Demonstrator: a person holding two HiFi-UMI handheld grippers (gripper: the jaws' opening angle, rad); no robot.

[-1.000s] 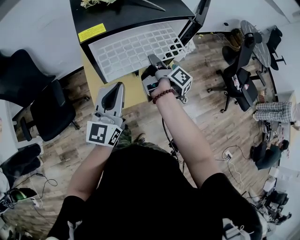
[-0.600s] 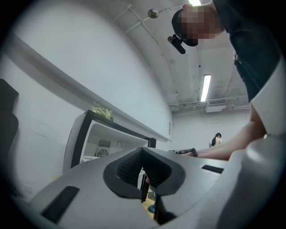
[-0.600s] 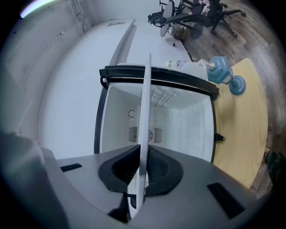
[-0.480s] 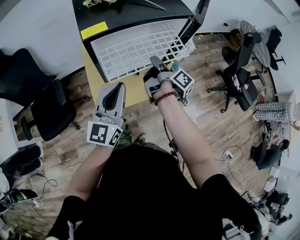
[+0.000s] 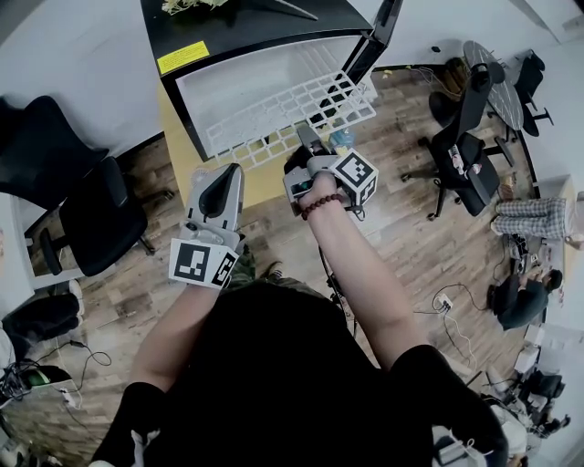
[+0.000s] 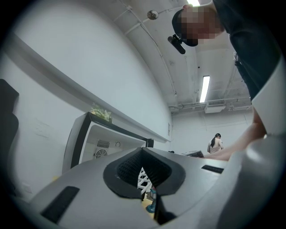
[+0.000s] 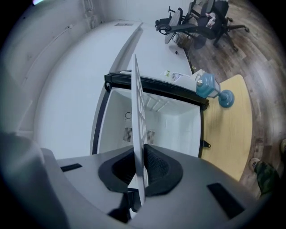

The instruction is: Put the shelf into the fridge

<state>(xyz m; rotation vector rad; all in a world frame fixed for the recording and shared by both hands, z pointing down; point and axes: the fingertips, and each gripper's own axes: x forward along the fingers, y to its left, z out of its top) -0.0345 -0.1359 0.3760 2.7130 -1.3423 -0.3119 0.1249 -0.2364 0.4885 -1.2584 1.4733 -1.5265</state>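
**Head view.** Grips the near edge of the white wire shelf (image 5: 274,96) in the right hand-held gripper (image 5: 307,141), jaws clenched on it. Carries the shelf straight ahead of that gripper, far part inside the open black fridge (image 5: 255,27), near part out over the yellow tabletop (image 5: 260,178). Keeps the left hand-held gripper (image 5: 226,173) to the left of the right one and nearer the body, apart from the shelf, jaws together on nothing. Shows a blue bottle (image 5: 340,139) just right of the right gripper, partly hidden behind it.

**Left gripper view.** Shows the left hand-held gripper (image 6: 142,150) with pad tips meeting and nothing pinched. Looks ahead through the slit below the tips onto a bit of the shelf (image 6: 143,179) and the blue bottle (image 6: 153,203). Has the fridge (image 6: 103,138) ahead and to the left.

**Right gripper view.** Shows the shelf (image 7: 138,116) edge-on, squeezed between the pads of the right hand-held gripper (image 7: 142,150). Runs from the jaws straight ahead into the white inside of the fridge (image 7: 178,129). Places the blue bottle (image 7: 208,85) off to the right, beside the fridge at the edge of the tabletop (image 7: 232,129).
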